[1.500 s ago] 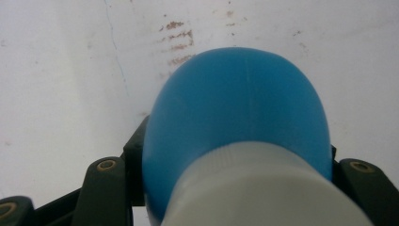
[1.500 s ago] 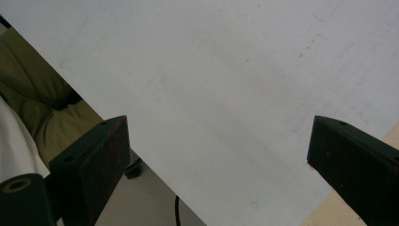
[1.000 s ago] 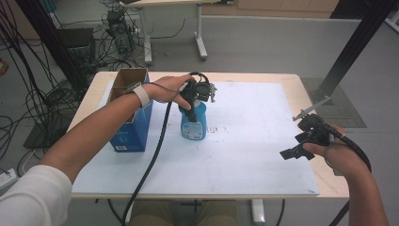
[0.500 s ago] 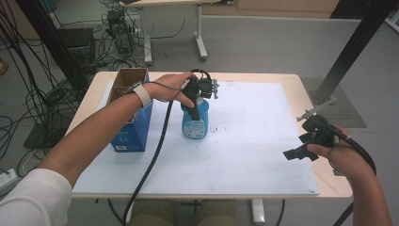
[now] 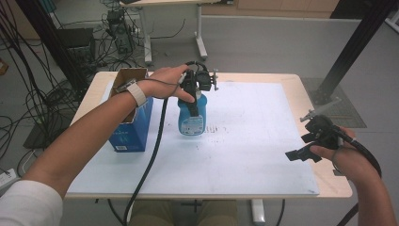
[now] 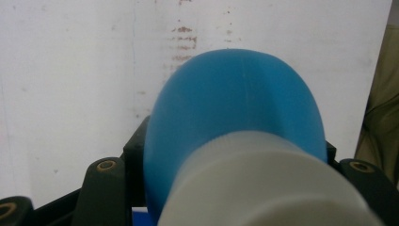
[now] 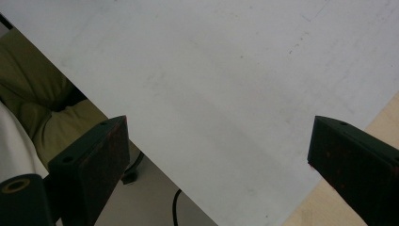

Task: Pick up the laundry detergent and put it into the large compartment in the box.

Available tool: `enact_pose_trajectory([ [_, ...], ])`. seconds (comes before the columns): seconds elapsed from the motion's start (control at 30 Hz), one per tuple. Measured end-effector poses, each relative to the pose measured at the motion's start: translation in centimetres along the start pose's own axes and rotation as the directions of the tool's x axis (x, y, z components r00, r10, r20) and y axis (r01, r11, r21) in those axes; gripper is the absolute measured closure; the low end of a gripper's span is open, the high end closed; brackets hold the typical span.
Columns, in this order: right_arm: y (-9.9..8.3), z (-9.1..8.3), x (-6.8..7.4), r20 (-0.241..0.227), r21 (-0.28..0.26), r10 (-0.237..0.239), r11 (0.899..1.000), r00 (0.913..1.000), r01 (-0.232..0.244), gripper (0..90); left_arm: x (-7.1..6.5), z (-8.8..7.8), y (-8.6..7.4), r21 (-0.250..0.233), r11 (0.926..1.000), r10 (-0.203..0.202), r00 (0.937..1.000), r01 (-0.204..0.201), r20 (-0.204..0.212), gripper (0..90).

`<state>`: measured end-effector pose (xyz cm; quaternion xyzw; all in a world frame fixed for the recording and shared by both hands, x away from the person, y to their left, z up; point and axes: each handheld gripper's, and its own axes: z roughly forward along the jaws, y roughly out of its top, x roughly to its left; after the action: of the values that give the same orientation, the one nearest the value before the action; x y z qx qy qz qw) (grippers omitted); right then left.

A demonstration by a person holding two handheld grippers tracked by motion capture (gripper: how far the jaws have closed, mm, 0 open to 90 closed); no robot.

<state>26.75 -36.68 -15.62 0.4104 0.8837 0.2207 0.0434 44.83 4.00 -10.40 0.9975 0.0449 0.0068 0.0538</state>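
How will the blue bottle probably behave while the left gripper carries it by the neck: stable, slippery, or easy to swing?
The blue bottle looks like smooth plastic, so it may slip. The left gripper holds it near the white cap, so the body below could swing. It is tall and narrow, probably tippy when set down.

One blue bottle [image 5: 191, 117] with one white cap stands near the middle of the bench [image 5: 291, 89]. One blue cardboard box [image 5: 129, 127] sits at the left, its top open. One white sheet [image 5: 244, 150] covers most of the bench top. Two grippers are in view: the left gripper [image 5: 190, 94] at the bottle and the right gripper [image 5: 306, 149] at the near right. One wristband [image 5: 138, 93] is on the left forearm.
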Motion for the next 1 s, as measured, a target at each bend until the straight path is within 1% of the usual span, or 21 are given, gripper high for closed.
enact_pose_trajectory([
  [0.1, -0.1, -0.1, 0.1, -0.001, -0.005, -0.007, 1.000, 1.0000, 0.007, 6.1, -0.5, -0.7, -0.1, 0.005, 0.9996, -0.028, 0.9996, 0.028, -0.003, 39.7],
  [0.37, -0.2, -0.2, 0.5, -0.005, -0.020, -0.028, 0.999, 0.9996, 0.028, 6.1, -1.8, -2.2, 0.4, 0.020, 0.9973, -0.070, 0.9974, 0.070, -0.017, 39.7],
  [0.47, -0.3, -0.2, 0.6, -0.007, -0.023, -0.033, 0.999, 0.9994, 0.033, 6.1, -2.3, -3.0, 0.3, 0.013, 0.9949, -0.099, 0.9949, 0.100, -0.019, 39.6],
  [0.57, -0.3, -0.2, 0.7, -0.009, -0.027, -0.045, 0.999, 0.9990, 0.045, 6.1, -2.4, -3.6, -0.1, -0.007, 0.9897, -0.143, 0.9896, 0.143, -0.017, 39.6],
  [0.6, -0.3, -0.2, 0.7, -0.009, -0.027, -0.045, 0.999, 0.9990, 0.045, 6.1, -2.5, -3.8, -0.3, -0.010, 0.9863, -0.165, 0.9861, 0.165, -0.018, 39.6],
  [0.73, -0.2, -0.2, 0.7, -0.013, -0.027, -0.053, 0.998, 0.9985, 0.052, 6.1, -2.8, -4.5, -0.4, -0.005, 0.9761, -0.217, 0.9757, 0.217, -0.028, 39.6],
  [0.77, -0.1, -0.2, 0.7, -0.014, -0.029, -0.056, 0.998, 0.9983, 0.056, 6.1, -2.9, -4.7, -0.4, -0.002, 0.9710, -0.239, 0.9706, 0.239, -0.028, 39.6],
  [0.8, 0.1, -0.2, 0.7, -0.015, -0.030, -0.062, 0.998, 0.9979, 0.062, 6.1, -2.9, -5.0, -0.4, 0.013, 0.9616, -0.274, 0.9614, 0.274, -0.028, 39.6],
  [0.83, 0.1, -0.2, 0.7, -0.015, -0.030, -0.062, 0.998, 0.9979, 0.062, 6.1, -2.9, -5.0, -0.4, 0.013, 0.9616, -0.274, 0.9614, 0.274, -0.028, 39.6],
  [0.87, 0.2, -0.2, 0.7, -0.016, -0.033, -0.070, 0.997, 0.9974, 0.070, 6.1, -2.9, -5.2, -0.5, 0.012, 0.9561, -0.292, 0.9558, 0.293, -0.029, 39.6],
  [0.9, 0.4, -0.2, 0.8, -0.016, -0.036, -0.075, 0.997, 0.9971, 0.074, 6.1, -2.9, -5.3, -0.5, 0.017, 0.9535, -0.300, 0.9534, 0.301, -0.027, 39.6],
  [0.93, 0.4, -0.2, 0.8, -0.016, -0.037, -0.076, 0.996, 0.9970, 0.076, 6.1, -2.8, -5.5, -0.4, 0.028, 0.9463, -0.321, 0.9465, 0.322, -0.030, 39.6],
  [0.97, 0.6, -0.2, 0.9, -0.018, -0.040, -0.083, 0.996, 0.9964, 0.082, 6.2, -2.9, -5.6, -0.3, 0.036, 0.9410, -0.335, 0.9415, 0.336, -0.032, 39.6],
  [1.0, 0.7, -0.2, 0.9, -0.019, -0.043, -0.089, 0.995, 0.9959, 0.088, 6.2, -2.9, -5.8, -0.3, 0.043, 0.9371, -0.345, 0.9379, 0.346, -0.036, 39.6],
])
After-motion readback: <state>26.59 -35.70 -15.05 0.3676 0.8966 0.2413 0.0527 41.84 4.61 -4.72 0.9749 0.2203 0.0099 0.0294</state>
